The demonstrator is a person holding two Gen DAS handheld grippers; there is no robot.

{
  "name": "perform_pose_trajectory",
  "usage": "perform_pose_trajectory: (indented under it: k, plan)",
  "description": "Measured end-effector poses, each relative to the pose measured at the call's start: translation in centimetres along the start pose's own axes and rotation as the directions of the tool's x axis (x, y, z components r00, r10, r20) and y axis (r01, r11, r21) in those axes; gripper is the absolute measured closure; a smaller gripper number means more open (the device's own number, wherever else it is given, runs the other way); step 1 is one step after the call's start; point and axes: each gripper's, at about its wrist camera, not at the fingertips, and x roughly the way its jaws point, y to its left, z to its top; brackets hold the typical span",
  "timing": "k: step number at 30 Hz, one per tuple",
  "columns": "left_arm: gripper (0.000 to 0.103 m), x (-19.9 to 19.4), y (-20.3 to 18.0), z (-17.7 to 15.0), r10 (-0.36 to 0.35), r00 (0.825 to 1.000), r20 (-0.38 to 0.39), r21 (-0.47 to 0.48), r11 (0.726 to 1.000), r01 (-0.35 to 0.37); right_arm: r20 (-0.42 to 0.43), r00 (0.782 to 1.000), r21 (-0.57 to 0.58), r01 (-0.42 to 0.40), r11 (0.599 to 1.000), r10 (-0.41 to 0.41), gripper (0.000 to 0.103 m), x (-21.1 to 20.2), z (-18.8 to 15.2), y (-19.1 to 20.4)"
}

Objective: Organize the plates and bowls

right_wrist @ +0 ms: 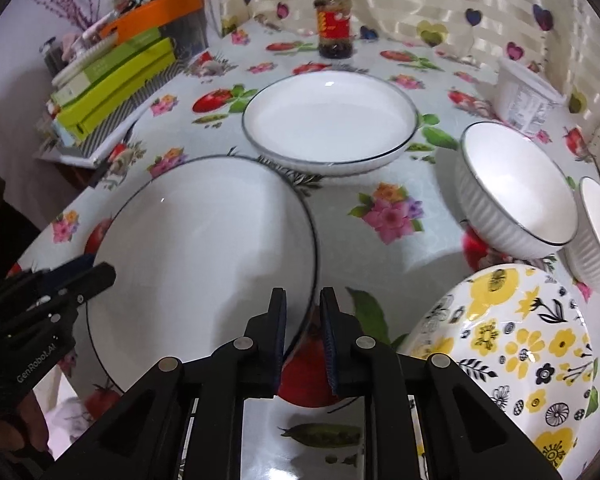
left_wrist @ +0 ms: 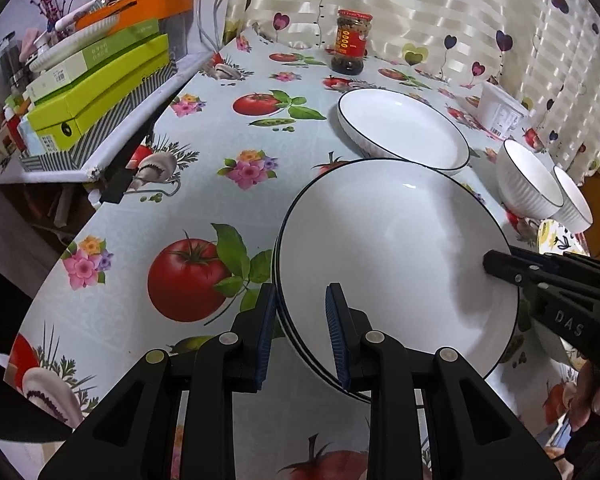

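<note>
The tabletop (right_wrist: 416, 196), under its fruit-print cloth, carries the dishes in loose groups, which suggests sorting by kind is under way. Nearest is a stack of black-rimmed plates (left_wrist: 388, 248), apparently lifted or steadied from both sides. A single deep plate (right_wrist: 328, 128) lies just behind it, and the two ribbed bowls (right_wrist: 516, 196) stand together to the right, with the yellow-flowered bowl (right_wrist: 516, 356) in front of them.

The left claw (left_wrist: 300, 328) grips the stack's near-left rim, its pads spanning several edges, so it seems to carry the weight. The right claw (right_wrist: 303, 328) is nearly closed on the opposite rim; whether its pads press I cannot tell. Both angle steeply downward, facing each other across the stack.
</note>
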Motion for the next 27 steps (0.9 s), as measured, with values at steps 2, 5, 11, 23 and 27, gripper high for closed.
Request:
perform_pose_trajectory:
  k: [2, 5, 11, 23, 27]
  plan:
    - [0.076, -0.2, 0.3, 0.0, -0.009, 1.000, 0.010, -0.011, 1.000, 0.009, 0.019, 1.000, 0.009, -0.016, 1.000, 0.016, 0.086, -0.5, 0.0, -0.2]
    - [0.077, -0.4, 0.8, 0.1, -0.024, 0.999, 0.022, -0.033, 0.999, 0.025, 0.046, 0.999, 0.007, -0.010, 1.000, 0.010, 0.094, -0.8, -0.1, -0.1]
    - [0.077, -0.2, 1.1, 0.2, -0.047, 0.999, 0.024, -0.048, 0.998, 0.048, 0.057, 0.998, 0.019, -0.033, 0.999, 0.031, 0.095, -0.2, -0.3, -0.3]
    - [0.077, -1.2, 1.6, 2.2, -0.094, 0.994, 0.061, -0.062, 0.993, 0.097, 0.067, 0.996, 0.071, -0.060, 0.996, 0.056, 0.072, -2.0, 0.8, -1.5]
    - [0.076, -1.7, 1.2, 3.6, -0.118, 0.990, 0.082, -0.053, 0.991, 0.122, 0.077, 0.995, 0.080, -0.073, 0.994, 0.067, 0.072, -2.3, 1.6, -2.1]
